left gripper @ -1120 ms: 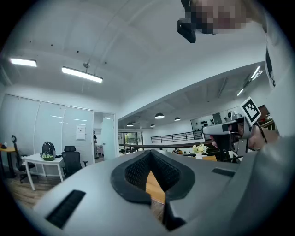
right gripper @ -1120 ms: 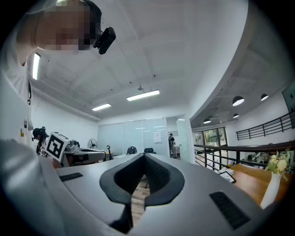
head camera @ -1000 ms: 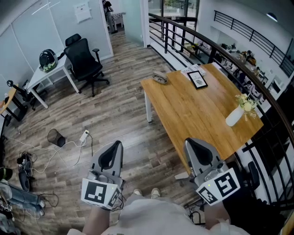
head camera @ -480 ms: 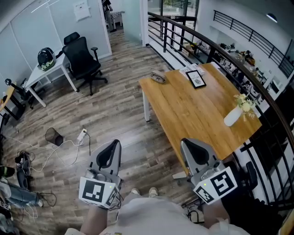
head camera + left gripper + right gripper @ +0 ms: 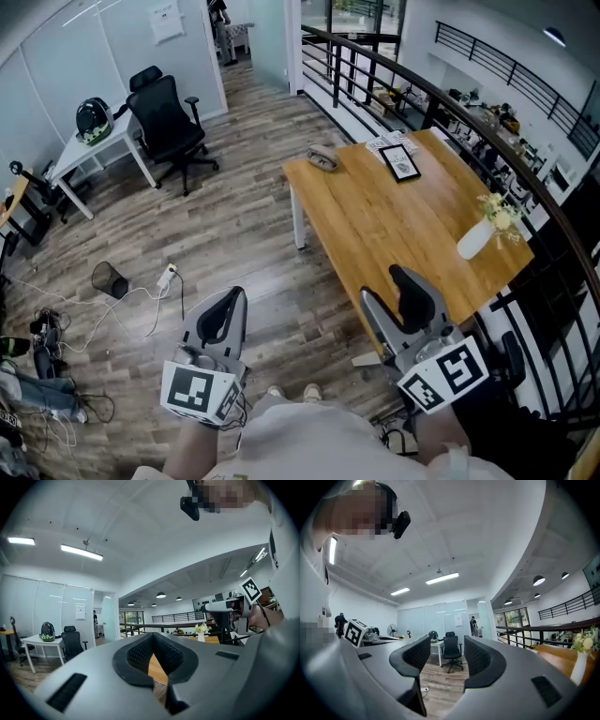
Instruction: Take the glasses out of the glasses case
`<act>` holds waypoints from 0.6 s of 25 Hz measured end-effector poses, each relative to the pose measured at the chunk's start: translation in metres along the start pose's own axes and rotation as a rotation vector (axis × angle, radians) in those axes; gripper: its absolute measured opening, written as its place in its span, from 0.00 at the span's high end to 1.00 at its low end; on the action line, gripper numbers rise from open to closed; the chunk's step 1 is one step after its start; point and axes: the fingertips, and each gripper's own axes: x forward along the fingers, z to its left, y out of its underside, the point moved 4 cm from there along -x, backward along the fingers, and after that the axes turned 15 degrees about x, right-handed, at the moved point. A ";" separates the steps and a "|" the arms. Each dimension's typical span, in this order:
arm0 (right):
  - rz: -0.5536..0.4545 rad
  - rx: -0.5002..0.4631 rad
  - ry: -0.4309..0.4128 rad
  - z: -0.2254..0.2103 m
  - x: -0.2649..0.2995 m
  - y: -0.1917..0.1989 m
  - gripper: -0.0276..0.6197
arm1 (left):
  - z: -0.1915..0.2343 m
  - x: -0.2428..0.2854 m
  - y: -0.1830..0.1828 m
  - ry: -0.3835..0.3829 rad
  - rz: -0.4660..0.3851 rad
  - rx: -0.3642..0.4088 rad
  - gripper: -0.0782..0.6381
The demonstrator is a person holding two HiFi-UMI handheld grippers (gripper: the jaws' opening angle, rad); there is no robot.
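A small grey oval glasses case point(image 5: 325, 159) lies at the far corner of the wooden table point(image 5: 394, 234), well away from both grippers. My left gripper point(image 5: 230, 300) hangs over the floor left of the table, pointing level, jaws shut on nothing; in its own view the left gripper point(image 5: 152, 641) has its pads meeting. My right gripper point(image 5: 382, 284) sits over the table's near edge with its jaws opening and nothing between them. In the right gripper view the right gripper point(image 5: 446, 656) shows a wide gap with only floor behind.
A framed picture point(image 5: 401, 162) and a white vase with flowers point(image 5: 478, 234) stand on the table. A black railing point(image 5: 525, 187) runs along its right side. Left are a black office chair point(image 5: 169, 122), a white desk point(image 5: 94, 150), a mesh bin point(image 5: 110, 278) and floor cables.
The right gripper's jaws have gone from shut to wide apart. Both hands stay in place, and the left gripper is unchanged.
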 end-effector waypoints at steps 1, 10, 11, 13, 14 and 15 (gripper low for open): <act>0.006 0.000 -0.002 0.000 0.000 0.001 0.58 | 0.000 0.001 0.000 0.001 0.001 0.001 0.87; 0.013 -0.003 -0.017 -0.008 -0.001 0.002 0.60 | -0.003 0.012 -0.003 0.004 0.000 0.011 0.87; 0.013 -0.006 -0.020 -0.008 -0.002 0.002 0.60 | -0.004 0.012 -0.003 0.003 -0.002 0.013 0.87; 0.017 -0.011 -0.023 -0.011 -0.004 0.003 0.60 | -0.006 0.013 -0.002 0.000 -0.003 0.015 0.87; 0.019 -0.012 -0.023 -0.013 -0.004 0.004 0.60 | -0.006 0.015 -0.001 -0.004 -0.002 0.015 0.87; 0.022 -0.012 -0.023 -0.015 -0.003 0.005 0.60 | -0.004 0.016 0.001 -0.010 -0.001 0.014 0.87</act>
